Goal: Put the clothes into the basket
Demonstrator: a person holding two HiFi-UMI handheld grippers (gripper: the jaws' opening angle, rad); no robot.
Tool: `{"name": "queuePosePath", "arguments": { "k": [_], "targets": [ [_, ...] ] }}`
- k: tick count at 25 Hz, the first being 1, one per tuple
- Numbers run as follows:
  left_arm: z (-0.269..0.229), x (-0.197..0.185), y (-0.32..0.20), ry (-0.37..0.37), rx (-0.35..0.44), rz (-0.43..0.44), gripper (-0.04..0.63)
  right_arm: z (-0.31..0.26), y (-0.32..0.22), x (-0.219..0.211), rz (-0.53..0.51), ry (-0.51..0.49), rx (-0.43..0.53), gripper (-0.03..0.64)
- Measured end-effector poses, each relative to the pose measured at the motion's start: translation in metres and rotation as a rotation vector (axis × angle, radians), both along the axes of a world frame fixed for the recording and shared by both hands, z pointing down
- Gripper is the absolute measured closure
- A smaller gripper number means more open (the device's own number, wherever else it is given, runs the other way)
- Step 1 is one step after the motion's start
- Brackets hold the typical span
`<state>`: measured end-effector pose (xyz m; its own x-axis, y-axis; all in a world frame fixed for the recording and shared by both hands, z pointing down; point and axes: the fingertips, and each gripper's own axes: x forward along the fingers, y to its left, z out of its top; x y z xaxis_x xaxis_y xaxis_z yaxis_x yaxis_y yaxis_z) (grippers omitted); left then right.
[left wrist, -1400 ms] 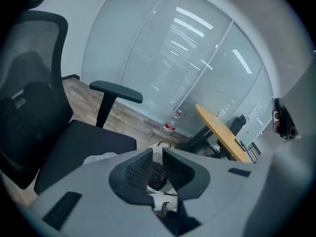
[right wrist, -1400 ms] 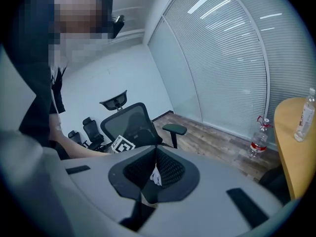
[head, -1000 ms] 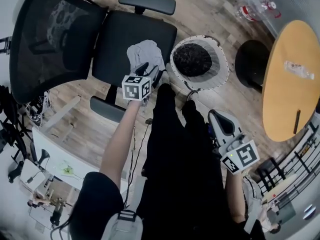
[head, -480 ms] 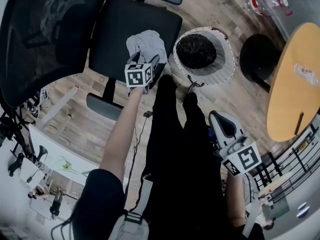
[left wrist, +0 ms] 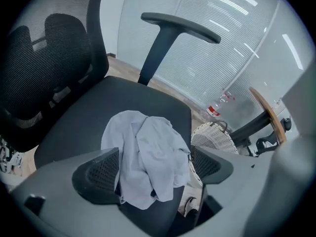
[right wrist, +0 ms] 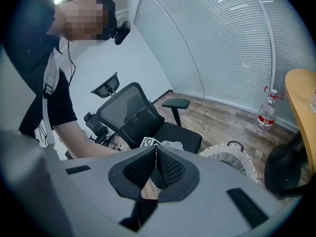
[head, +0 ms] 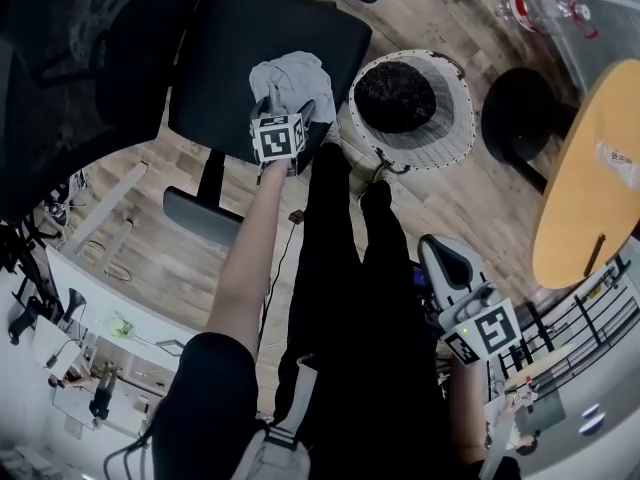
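Clothes: one pale grey garment (head: pixel 292 80), crumpled on the black chair seat (head: pixel 225 53), directly under the left claw (head: pixel 288 108).

Left arm: bare forearm (head: pixel 250 238) stretched forward from the body, with the claw tipped steeply down at the seat.

Left claw (left wrist: pixel 154 169): its jaws have just been opening and stand wide apart. The garment (left wrist: pixel 148 152) lies between them. The left jaw sits at the cloth's edge and the right jaw just clear of it. Nothing is clamped.

Basket (head: pixel 440 140): white wicker, on the wood floor just right of the left claw and beside the seat's edge. A dark garment (head: pixel 395 98) already lies inside.

Right arm: held low at the person's right side, behind the basket and well apart from the chair, with the claw slanted downward.

Right claw (right wrist: pixel 156 164): jaws pressed together, nothing between them. The basket (right wrist: pixel 232 154) and chair lie beyond its tips.
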<state>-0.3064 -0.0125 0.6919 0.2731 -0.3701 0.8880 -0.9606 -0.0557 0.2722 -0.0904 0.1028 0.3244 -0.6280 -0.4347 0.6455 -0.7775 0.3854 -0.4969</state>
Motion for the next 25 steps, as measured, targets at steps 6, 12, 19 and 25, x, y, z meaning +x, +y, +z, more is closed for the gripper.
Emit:
{"name": "queuePosePath", "arguments": {
  "k": [6, 12, 19, 25],
  "targets": [
    [0.029, -0.005, 0.002, -0.031, -0.037, 0.000, 0.095, 0.010, 0.002, -0.005, 0.000, -0.004, -0.029, 0.600],
    [0.053, -0.005, -0.001, -0.077, -0.065, 0.002, 0.091, 0.018, 0.007, -0.010, 0.004, -0.009, -0.050, 0.600],
    [0.069, -0.008, -0.004, -0.136, -0.054, 0.041, 0.093, 0.025, 0.014, -0.010, 0.025, -0.008, -0.072, 0.600],
    [0.076, -0.012, -0.005, -0.139, -0.078, 0.032, 0.098, 0.027, 0.014, -0.007, 0.032, -0.002, -0.073, 0.600]
  ]
}}
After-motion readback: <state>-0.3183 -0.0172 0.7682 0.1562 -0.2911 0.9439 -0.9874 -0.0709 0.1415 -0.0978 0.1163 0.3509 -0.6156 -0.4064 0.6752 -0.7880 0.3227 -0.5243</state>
